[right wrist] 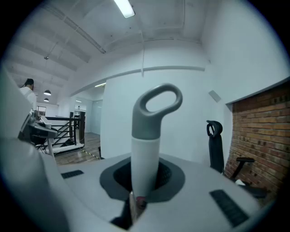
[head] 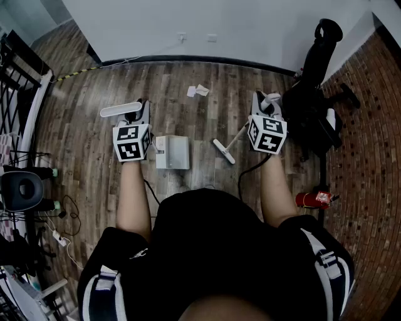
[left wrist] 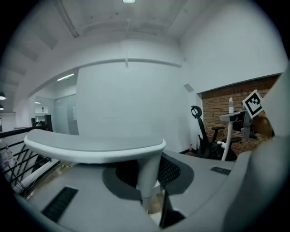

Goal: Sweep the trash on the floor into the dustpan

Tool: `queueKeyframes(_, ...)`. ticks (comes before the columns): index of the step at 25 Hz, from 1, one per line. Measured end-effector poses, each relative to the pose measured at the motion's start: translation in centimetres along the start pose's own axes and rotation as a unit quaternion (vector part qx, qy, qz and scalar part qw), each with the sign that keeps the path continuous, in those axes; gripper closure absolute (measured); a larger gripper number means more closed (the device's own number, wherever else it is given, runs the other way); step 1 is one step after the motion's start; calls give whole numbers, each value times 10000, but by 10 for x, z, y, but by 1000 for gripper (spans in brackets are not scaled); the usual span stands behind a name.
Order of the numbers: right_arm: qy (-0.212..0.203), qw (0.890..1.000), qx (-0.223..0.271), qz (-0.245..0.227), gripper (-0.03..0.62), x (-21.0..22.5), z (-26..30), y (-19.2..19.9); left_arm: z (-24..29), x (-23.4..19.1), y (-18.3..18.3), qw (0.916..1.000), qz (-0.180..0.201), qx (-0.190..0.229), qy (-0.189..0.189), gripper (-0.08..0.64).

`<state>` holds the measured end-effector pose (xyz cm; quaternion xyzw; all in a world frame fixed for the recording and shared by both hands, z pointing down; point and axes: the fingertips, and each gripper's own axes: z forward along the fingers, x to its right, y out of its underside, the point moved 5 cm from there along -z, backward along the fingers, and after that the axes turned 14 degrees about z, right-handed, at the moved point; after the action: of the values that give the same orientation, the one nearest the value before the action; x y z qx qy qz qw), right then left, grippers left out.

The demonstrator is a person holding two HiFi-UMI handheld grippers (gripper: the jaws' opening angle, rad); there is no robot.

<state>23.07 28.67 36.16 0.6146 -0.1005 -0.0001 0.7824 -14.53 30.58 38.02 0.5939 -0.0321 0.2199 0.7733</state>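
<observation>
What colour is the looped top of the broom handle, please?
Grey; that end of the broom handle shows best in the right gripper view.

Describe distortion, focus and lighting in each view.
Head view: fisheye bends the skirting into a curve; the light is even, and the paper scraps read clearly. Left gripper view: black round vignette; the dustpan handle, so near the lens, looks soft. Right gripper view: same vignette; the broom handle is fairly sharp, and a ceiling lamp glares at the top.
</observation>
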Motion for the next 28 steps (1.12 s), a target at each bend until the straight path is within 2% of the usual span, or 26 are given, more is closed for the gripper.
queueKeyframes(9, 129, 9998, -122, 45, 565, -13, -8, 7, -3, -6, 16, 9996, -118, -99, 229, 495)
queueKeyframes(17, 275, 9992, -297, -40, 565, -36, -9, 19, -11, -20, 43, 9981, -436, -75, 436, 495)
queueKeyframes(24, 243, 9990, -353, -130, 565, -59, 4, 19, -8, -43, 63, 9980, -555, -160, 273, 495)
queueKeyframes(28, 231, 9992, -295, -146, 565, -62, 24, 11, 0, -54, 64, 9984, -499, -218, 152, 495)
